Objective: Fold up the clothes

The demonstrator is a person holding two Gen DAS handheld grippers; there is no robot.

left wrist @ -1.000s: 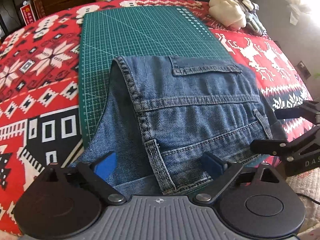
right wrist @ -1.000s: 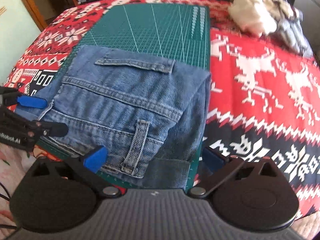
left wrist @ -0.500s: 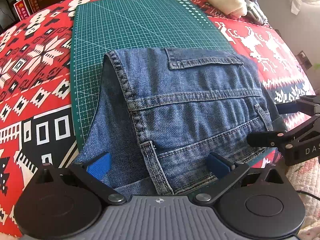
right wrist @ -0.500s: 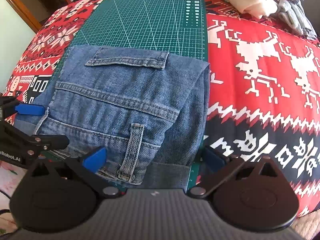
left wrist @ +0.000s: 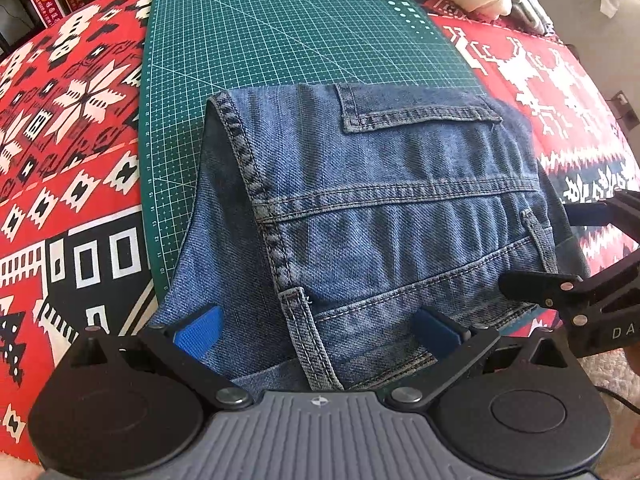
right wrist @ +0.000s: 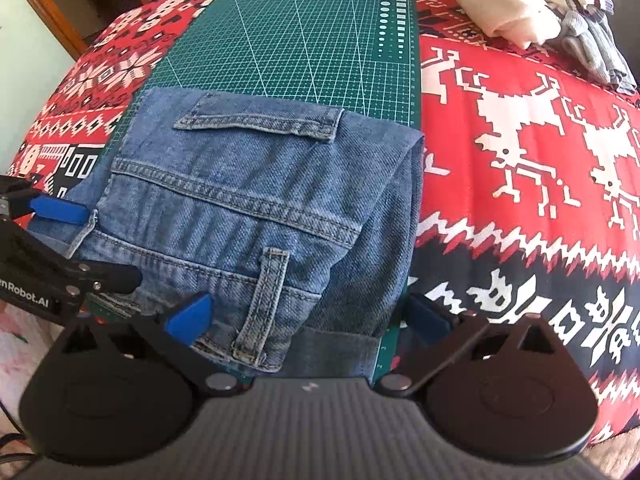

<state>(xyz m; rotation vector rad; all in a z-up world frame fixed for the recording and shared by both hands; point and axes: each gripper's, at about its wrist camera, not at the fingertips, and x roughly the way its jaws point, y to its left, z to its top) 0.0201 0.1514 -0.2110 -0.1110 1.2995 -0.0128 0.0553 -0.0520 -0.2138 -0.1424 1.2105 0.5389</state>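
Left wrist view: folded jeans (left wrist: 384, 216) lie on the green mat (left wrist: 280, 40), waistband edge nearest both grippers. Left gripper (left wrist: 320, 332) and right gripper (right wrist: 308, 316) gape wide over that edge, holding nothing. Since 1 second ago, both cameras sit closer over the denim.

Blue denim jeans (left wrist: 400, 208) lie folded into a compact stack on the near end of the green cutting mat (left wrist: 288, 40), back pocket flap and belt loops facing up.
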